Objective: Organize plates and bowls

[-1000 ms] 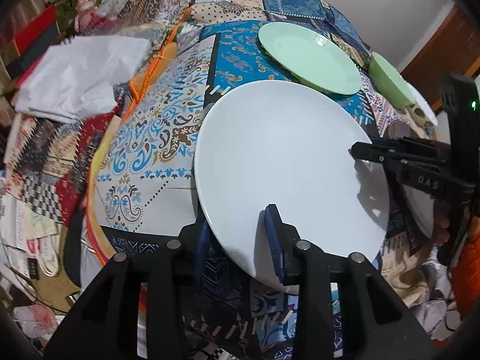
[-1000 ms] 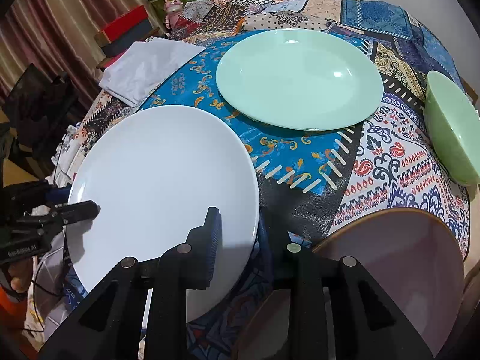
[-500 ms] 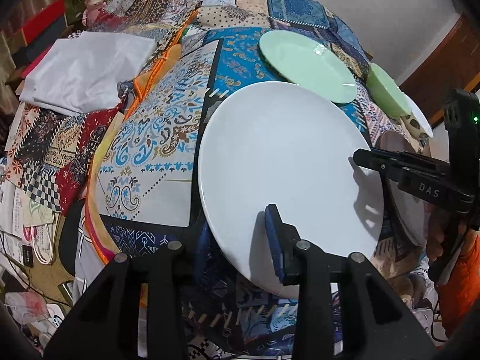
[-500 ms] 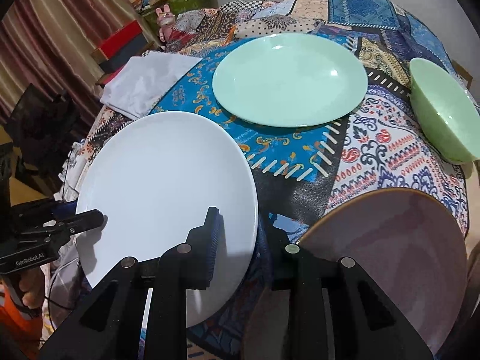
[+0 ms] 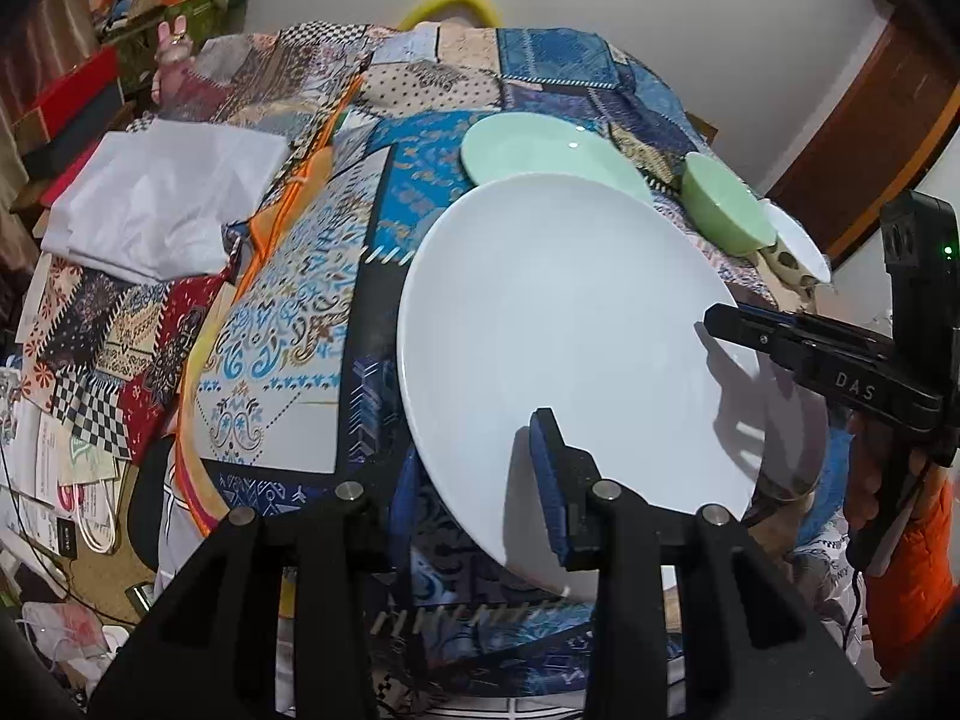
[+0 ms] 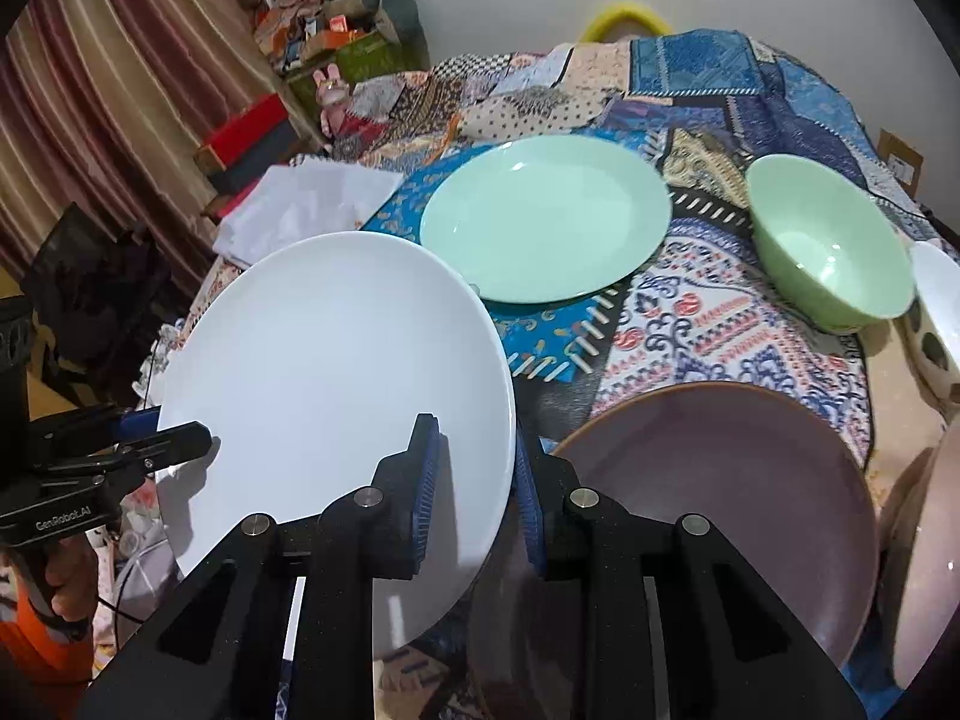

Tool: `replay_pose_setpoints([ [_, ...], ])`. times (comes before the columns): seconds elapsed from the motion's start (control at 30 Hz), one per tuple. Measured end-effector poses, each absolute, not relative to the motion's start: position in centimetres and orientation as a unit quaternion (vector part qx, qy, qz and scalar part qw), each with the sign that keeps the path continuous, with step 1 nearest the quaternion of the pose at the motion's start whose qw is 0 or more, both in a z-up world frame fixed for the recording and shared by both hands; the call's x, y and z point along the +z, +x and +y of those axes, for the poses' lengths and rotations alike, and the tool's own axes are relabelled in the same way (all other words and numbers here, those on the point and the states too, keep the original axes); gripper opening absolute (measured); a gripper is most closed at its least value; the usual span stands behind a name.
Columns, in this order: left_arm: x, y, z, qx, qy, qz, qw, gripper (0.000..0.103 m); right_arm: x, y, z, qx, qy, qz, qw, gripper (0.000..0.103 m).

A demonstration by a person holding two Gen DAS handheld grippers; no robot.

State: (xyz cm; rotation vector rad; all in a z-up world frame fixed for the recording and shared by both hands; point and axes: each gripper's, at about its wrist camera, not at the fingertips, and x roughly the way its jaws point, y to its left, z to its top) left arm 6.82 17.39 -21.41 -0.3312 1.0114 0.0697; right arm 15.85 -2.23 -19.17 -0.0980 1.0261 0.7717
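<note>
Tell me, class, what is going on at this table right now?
A person holds a gripper in each hand, and both are clamped on opposite edges of the white plate: the left gripper on one rim, the right gripper on the other. The plate is held tilted above the patterned cloth. A green plate, green bowl and mauve plate rest nearby.

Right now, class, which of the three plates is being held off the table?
The white plate, gripped at opposite rims by both tools; the green and purplish plates rest on the cloth.
</note>
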Motion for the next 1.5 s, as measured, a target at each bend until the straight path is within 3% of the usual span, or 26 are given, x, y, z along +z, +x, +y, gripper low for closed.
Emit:
replay_pose_setpoints([
  [0.77, -17.6, 8.3, 11.4, -0.016, -0.121, 0.456, 0.882, 0.035, -16.6, 14.5, -9.8, 0.318, -0.006, 0.449, 0.835, 0.023],
  [1.5, -18.3, 11.2, 5.7, -0.068, -0.098, 0.47, 0.875, 0.035, -17.5, 14.2, -15.9, 0.268, 0.032, 0.459, 0.846, 0.023],
])
